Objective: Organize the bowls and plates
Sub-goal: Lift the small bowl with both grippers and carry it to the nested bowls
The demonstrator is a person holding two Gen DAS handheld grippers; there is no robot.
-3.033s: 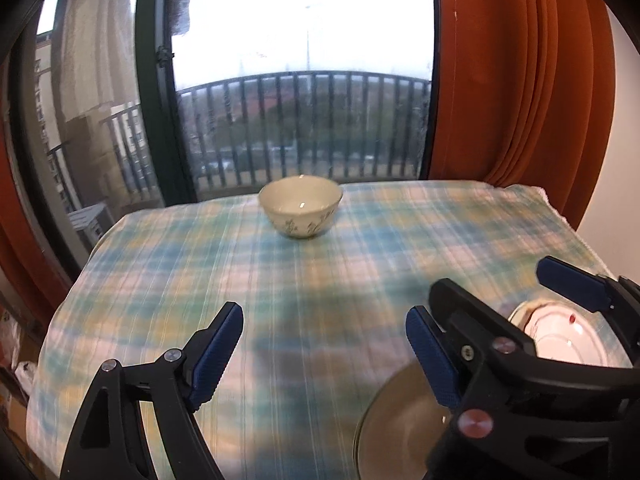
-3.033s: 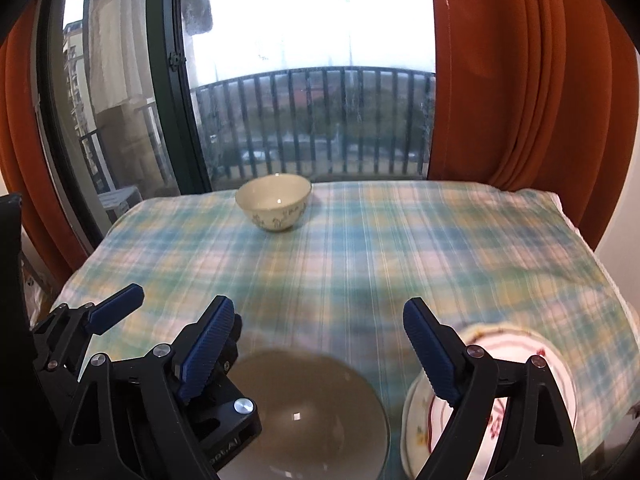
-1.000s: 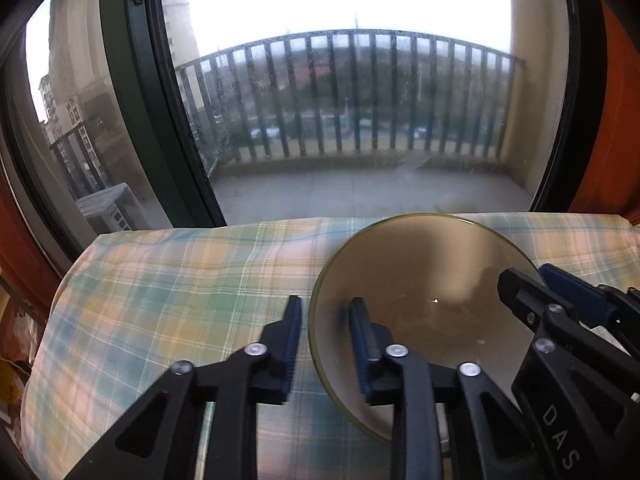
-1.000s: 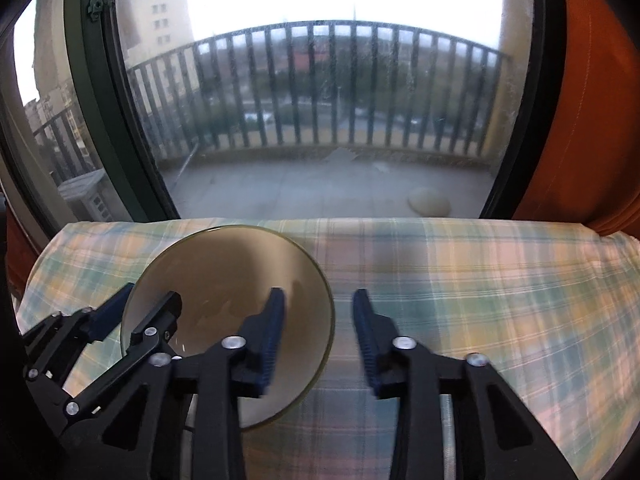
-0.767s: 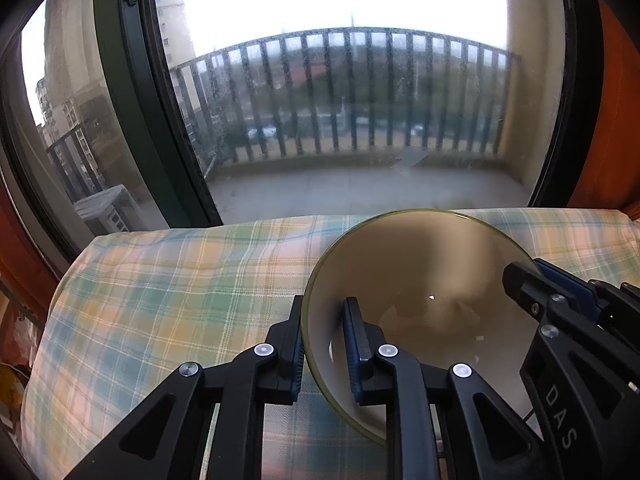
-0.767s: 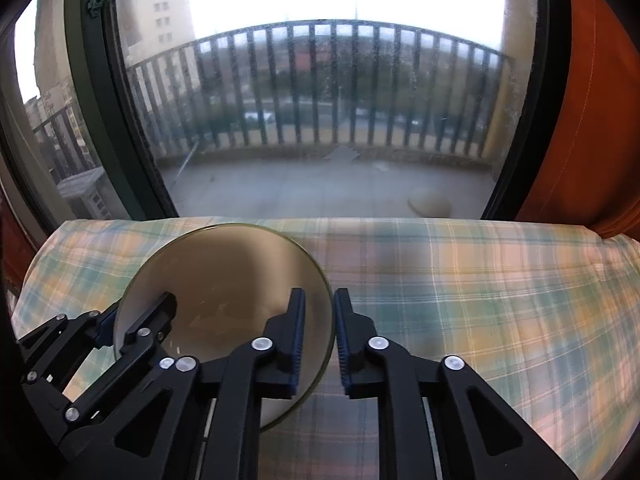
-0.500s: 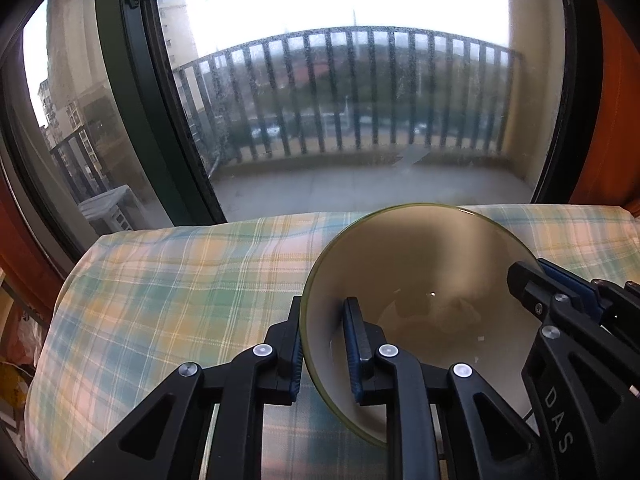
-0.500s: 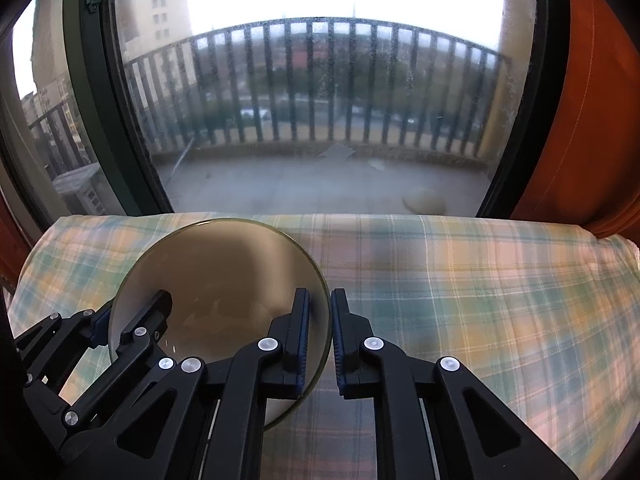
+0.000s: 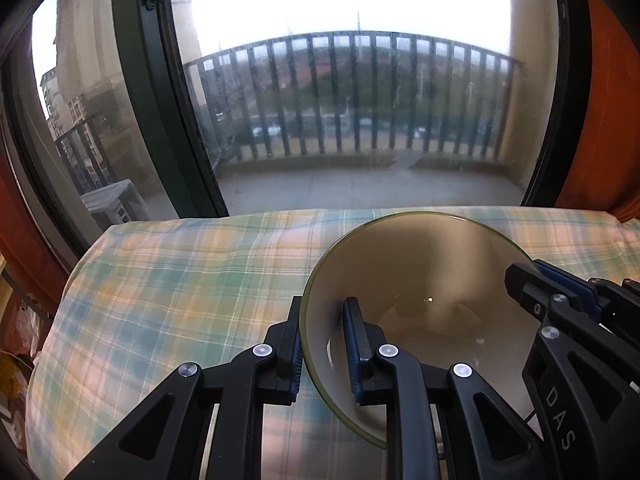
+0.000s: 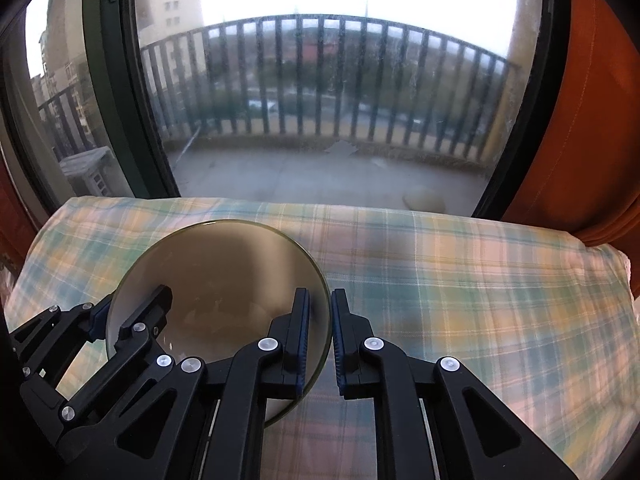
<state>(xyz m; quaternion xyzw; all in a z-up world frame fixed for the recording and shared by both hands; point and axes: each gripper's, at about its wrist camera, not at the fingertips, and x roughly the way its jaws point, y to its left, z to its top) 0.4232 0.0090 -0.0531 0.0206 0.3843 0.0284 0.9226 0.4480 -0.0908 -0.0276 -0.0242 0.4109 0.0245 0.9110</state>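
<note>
A large smoky glass bowl [image 9: 420, 280] is held between both grippers over the plaid tablecloth [image 9: 180, 288]. My left gripper [image 9: 322, 344] is shut on the bowl's left rim, one finger inside and one outside. My right gripper [image 10: 318, 336] is shut on the bowl's right rim [image 10: 326, 312] in the same way. In the right wrist view the bowl [image 10: 224, 272] sits left of centre with the left gripper's fingers [image 10: 148, 312] on its far side. Whether the bowl touches the cloth is hidden.
The table's far edge [image 10: 320, 210] lies against a big window with a dark green frame [image 9: 160, 100] and a balcony railing beyond. Orange curtains [image 10: 580, 120] hang at the right. Plaid cloth [image 10: 480, 300] stretches to the right of the bowl.
Three seconds ago both grippers were open near the front of the table. Over the last second both shut on the glass bowl's rim, and the bowl has risen slightly in view.
</note>
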